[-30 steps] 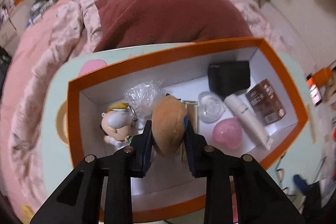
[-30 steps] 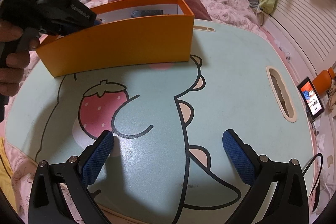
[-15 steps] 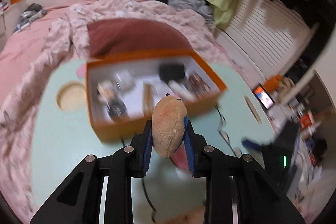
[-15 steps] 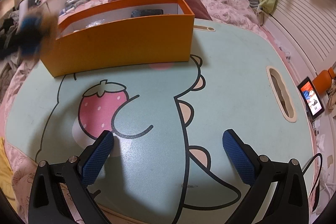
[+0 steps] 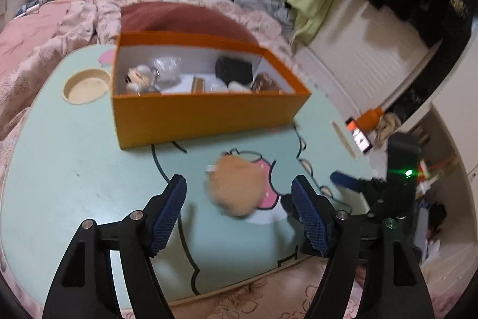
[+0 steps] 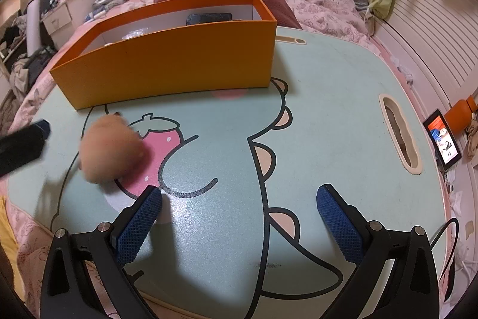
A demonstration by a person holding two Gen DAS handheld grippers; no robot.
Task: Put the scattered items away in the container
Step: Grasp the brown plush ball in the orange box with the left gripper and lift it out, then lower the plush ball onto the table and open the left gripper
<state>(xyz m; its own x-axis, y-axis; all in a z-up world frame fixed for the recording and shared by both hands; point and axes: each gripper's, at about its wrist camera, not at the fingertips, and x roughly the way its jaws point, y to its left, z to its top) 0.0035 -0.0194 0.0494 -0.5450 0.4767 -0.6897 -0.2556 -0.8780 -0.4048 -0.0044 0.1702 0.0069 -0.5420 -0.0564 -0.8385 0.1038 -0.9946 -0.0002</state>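
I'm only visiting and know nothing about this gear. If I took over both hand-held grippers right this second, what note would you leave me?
Left hand-held gripper: open, holding nothing, over the table.
Right hand-held gripper: open, holding nothing, low over the table.
Tan plush toy: out on the green cartoon table, on the strawberry print, in front of the orange box. It looks blurred, so it may be moving.
Done: the box holds a small doll, a crinkled plastic bag, a black pouch and a few other small things.
Left: grip the plush toy and put it in the box.
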